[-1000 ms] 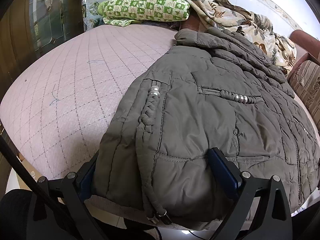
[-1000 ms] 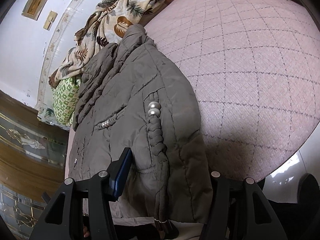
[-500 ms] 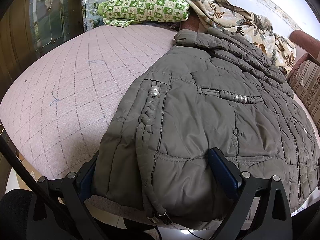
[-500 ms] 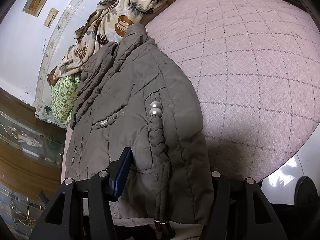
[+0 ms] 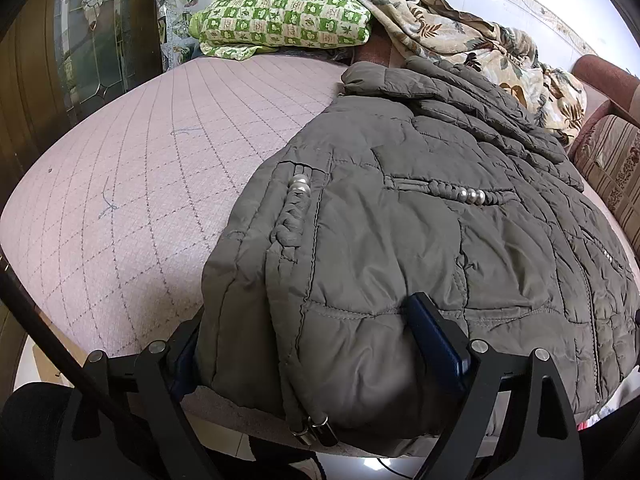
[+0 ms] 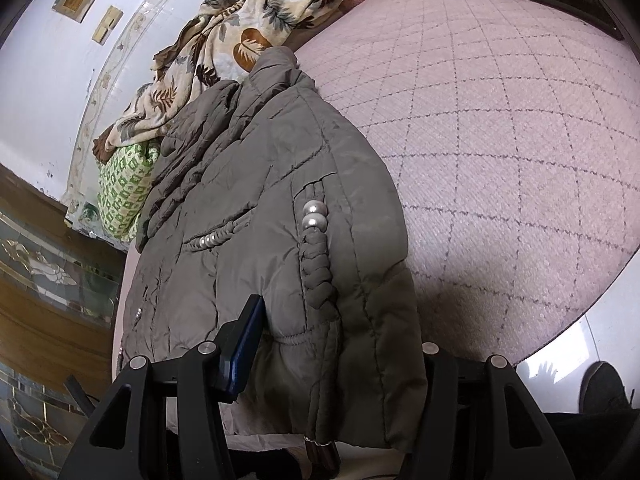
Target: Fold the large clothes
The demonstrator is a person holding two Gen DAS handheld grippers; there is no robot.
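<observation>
A grey-brown quilted puffer jacket (image 5: 420,208) lies flat on the pink quilted mattress (image 5: 120,184), its hem at the near edge of the bed and its collar toward the far side. Taking the jacket as the landmark: the left tool (image 5: 316,340) straddles the hem corner on the jacket's left-hand side in the left wrist view, one blue-padded finger (image 5: 436,340) pressed into the puffy fabric on top and the other tucked at the jacket's outer edge; its jaws are closing with the hem bunched between them, and the pads bear on the cloth. The right tool (image 6: 332,344) sits at the hem's other corner, its blue-padded finger (image 6: 244,344) dug into the fabric and the opposite finger hidden behind the jacket's side edge, so the corner is pinched between them. Braided cord trims ending in silver beads (image 6: 315,216) run along both pocket openings on the jacket front. Beyond the jacket's collar lie a leaf-print blanket (image 5: 472,40) and a green checked pillow (image 5: 280,20). A dark shoe (image 6: 604,388) shows on the floor past the jacket's right side.
</observation>
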